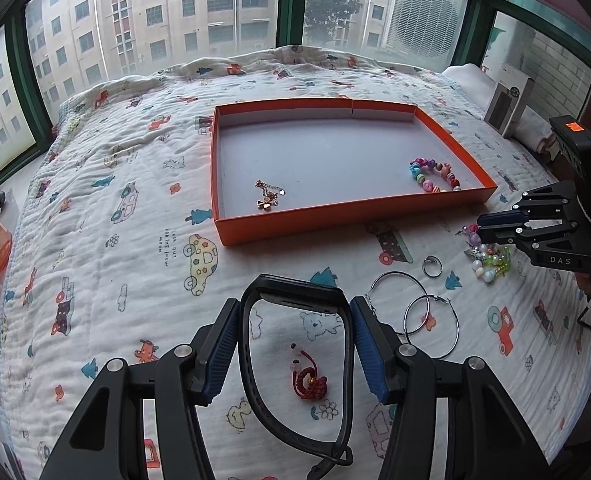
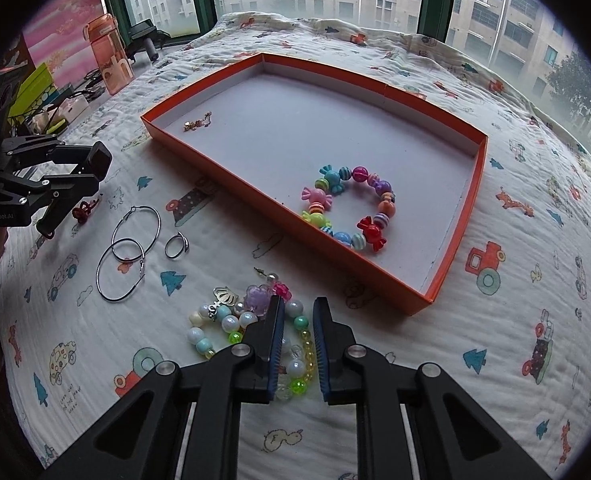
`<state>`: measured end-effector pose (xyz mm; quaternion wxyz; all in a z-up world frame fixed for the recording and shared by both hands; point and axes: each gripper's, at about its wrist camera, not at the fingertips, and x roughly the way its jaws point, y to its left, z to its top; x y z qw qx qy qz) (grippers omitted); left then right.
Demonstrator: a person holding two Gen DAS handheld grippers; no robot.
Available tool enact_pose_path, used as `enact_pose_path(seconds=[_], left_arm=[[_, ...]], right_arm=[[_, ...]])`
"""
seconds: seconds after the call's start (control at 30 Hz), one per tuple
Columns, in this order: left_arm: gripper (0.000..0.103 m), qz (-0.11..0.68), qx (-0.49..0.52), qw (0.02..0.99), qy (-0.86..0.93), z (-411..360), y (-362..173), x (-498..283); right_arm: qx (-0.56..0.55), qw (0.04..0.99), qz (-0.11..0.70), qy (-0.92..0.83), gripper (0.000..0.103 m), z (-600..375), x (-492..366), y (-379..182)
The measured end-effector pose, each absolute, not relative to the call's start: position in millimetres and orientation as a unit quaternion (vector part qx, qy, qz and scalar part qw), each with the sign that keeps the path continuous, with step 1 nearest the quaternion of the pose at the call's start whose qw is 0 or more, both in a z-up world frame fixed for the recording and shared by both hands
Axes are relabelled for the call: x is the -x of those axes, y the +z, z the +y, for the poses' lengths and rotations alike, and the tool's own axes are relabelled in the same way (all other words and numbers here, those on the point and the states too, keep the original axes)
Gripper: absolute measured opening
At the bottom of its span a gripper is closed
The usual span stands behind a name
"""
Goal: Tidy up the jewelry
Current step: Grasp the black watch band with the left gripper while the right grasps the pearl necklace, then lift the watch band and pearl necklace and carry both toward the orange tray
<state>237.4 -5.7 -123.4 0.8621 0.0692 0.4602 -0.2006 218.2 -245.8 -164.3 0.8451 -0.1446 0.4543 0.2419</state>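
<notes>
Meanwhile, my left fingers stood about half open, clamped on either side of a black rubber watch band held looped above the white quilted bedspread with cartoon cars. Under the loop lay a small red knotted cord charm.

My right fingers stood nearly closed around a strand of the pastel pearl-and-crystal bead bracelet on the bedspread; whether the pads pressed the beads I could not tell.

Far of both hands sat the shallow orange cardboard tray with a white floor. Inside it, a multicoloured candy-bead bracelet lay near the right wall, and a thin gold chain bracelet near the left corner.

Between my hands, on the bedspread, lay two large silver hoop earrings, overlapping, with a small silver ring just beside them.
</notes>
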Motion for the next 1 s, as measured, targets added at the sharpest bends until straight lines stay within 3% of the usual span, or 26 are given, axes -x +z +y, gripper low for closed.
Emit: enact_pose_path(seconds=[0.67,0.9,1.0], left_arm=[[0.058,0.47,-0.065,0.86,-0.185,-4,-127,-243],[0.058,0.47,-0.067,0.861,-0.184,-9,-126,-241],[0.058,0.469,-0.064,0.861,-0.184,-8,-125,-240]], right_arm=[[0.262,0.789,0.439,0.341,0.018,-232,-219,-162],[0.235,0.792,0.44,0.353,0.017,-235,-221,-165],[0.227,0.798,0.443,0.339,0.013,-234,-220,-164]])
